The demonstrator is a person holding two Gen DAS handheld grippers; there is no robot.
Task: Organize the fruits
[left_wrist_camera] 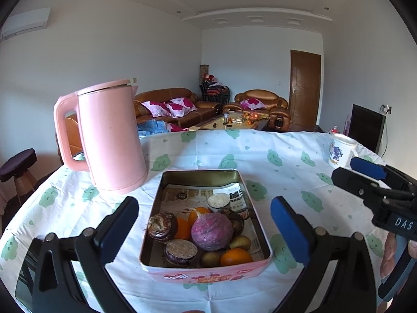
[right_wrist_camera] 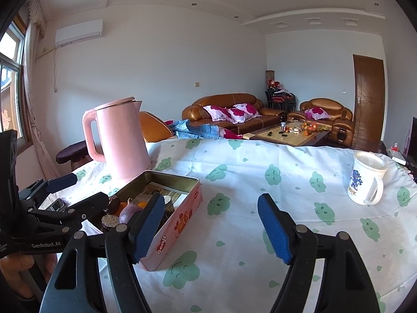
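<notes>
Fruit [left_wrist_camera: 211, 230], round, orange, purple and brown, sits piled in a pink tin [left_wrist_camera: 208, 271] on the desk [left_wrist_camera: 260, 161], at five o'clock from the pink kettle [left_wrist_camera: 112, 135]. Both left gripper [left_wrist_camera: 204, 223] and right gripper [right_wrist_camera: 211, 230] have fingers wide apart, holding nothing.

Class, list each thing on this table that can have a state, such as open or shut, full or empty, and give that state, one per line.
Pink kettle: upright, lid shut.
Pink tin: lidless, open, holding fruit.
White mug: upright, lid on.
Left gripper: open, empty.
Right gripper: open, empty.
</notes>
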